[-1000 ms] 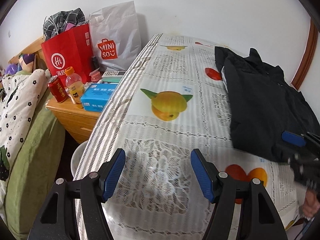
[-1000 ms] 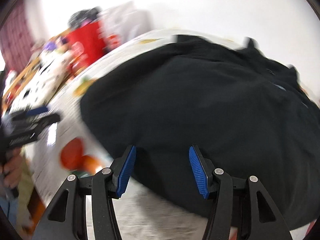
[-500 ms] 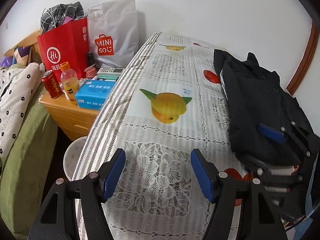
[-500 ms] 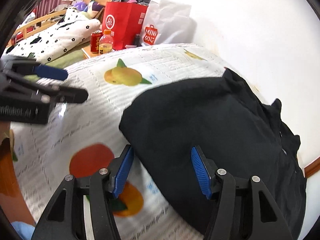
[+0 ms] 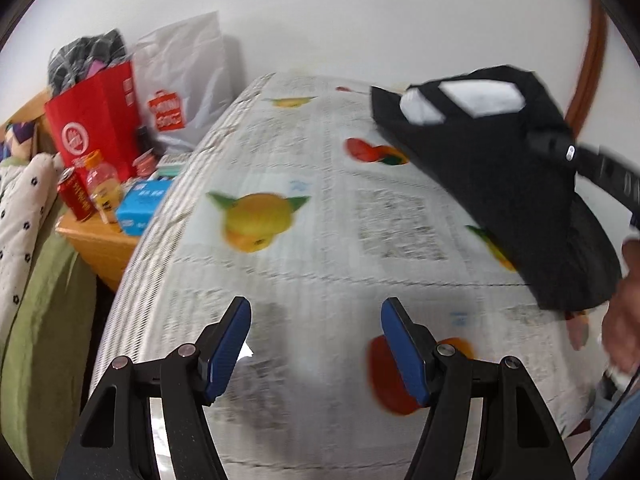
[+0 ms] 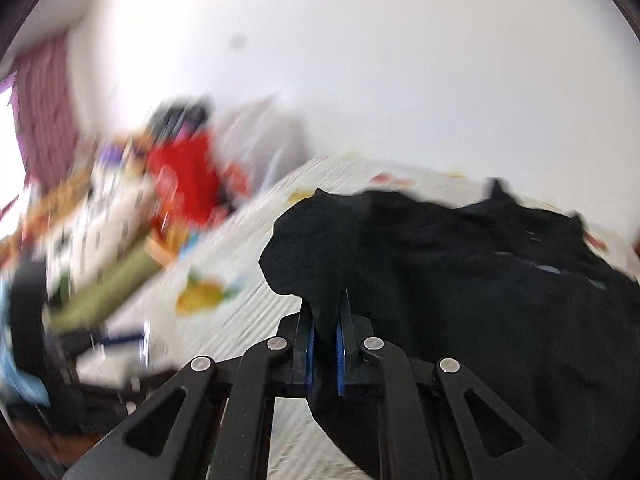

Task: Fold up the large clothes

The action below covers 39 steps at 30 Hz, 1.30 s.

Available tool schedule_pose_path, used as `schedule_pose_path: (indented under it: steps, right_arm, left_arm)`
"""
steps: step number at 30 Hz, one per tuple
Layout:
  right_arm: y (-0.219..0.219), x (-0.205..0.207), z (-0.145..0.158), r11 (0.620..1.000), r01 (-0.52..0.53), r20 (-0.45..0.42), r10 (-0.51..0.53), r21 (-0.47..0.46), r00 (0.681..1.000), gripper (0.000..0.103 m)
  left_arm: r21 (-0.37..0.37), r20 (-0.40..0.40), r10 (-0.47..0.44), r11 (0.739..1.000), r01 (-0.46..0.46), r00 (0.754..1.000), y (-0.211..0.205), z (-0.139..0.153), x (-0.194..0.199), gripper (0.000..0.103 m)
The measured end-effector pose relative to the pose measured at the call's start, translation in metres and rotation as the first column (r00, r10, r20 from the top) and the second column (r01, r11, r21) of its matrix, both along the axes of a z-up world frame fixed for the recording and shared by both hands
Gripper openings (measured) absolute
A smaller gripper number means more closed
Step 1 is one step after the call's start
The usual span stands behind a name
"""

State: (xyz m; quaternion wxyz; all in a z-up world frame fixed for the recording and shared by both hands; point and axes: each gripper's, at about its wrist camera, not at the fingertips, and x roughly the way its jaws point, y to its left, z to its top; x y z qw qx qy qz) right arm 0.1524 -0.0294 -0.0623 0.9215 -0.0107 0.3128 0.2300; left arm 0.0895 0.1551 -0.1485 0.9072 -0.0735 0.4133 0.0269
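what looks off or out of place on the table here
Nothing spilled or damaged. The black fabric garment is off the fruit-print tablecloth at one edge, because the right tool is closing on a fold of it; the left tool is open and holds nothing.

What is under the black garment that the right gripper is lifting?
Under the lifted black garment the fruit-print tablecloth shows. The right gripper, closing, pinches its edge. Whatever lies beneath the part resting on the table is covered.

Red paper bag point(image 5: 94, 128), white shopping bag point(image 5: 186, 88), soda can point(image 5: 76, 200), bottle point(image 5: 104, 188) and blue box point(image 5: 144, 208) on a wooden nightstand point(image 5: 100, 244).
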Motion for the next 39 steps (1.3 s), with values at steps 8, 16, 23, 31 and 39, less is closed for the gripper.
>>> schedule_pose_path:
  steps: [8, 16, 23, 31, 39]
  right_arm:
    - [-0.144, 0.023, -0.009, 0.889, 0.348, -0.142, -0.319, 0.297, 0.937, 0.006]
    - [-0.180, 0.019, -0.065, 0.891, 0.449, -0.265, -0.419, 0.062, 0.868, 0.014]
    - [-0.208, -0.019, -0.060, 0.890, 0.444, -0.104, -0.453, -0.102, 0.885, 0.023]
    - [-0.271, -0.043, -0.067, 0.828, 0.500, -0.041, -0.526, -0.253, 0.849, 0.031]
    - [-0.319, -0.040, -0.084, 0.787, 0.546, -0.088, -0.589, -0.288, 0.803, 0.031]
  left_arm:
    - [-0.036, 0.075, -0.117, 0.992, 0.120, 0.990, -0.055, 0.017, 0.008, 0.065]
    - [-0.083, 0.081, -0.271, 0.957, 0.277, 0.959, -0.127, 0.015, 0.025, 0.065]
    - [-0.071, 0.043, -0.366, 0.927, 0.368, 0.930, -0.179, 0.006, 0.036, 0.065]
    - [-0.033, 0.007, -0.377, 0.926, 0.377, 0.926, -0.210, -0.004, 0.038, 0.065]
    - [0.032, -0.018, -0.371, 0.928, 0.372, 0.928, -0.223, -0.014, 0.044, 0.057]
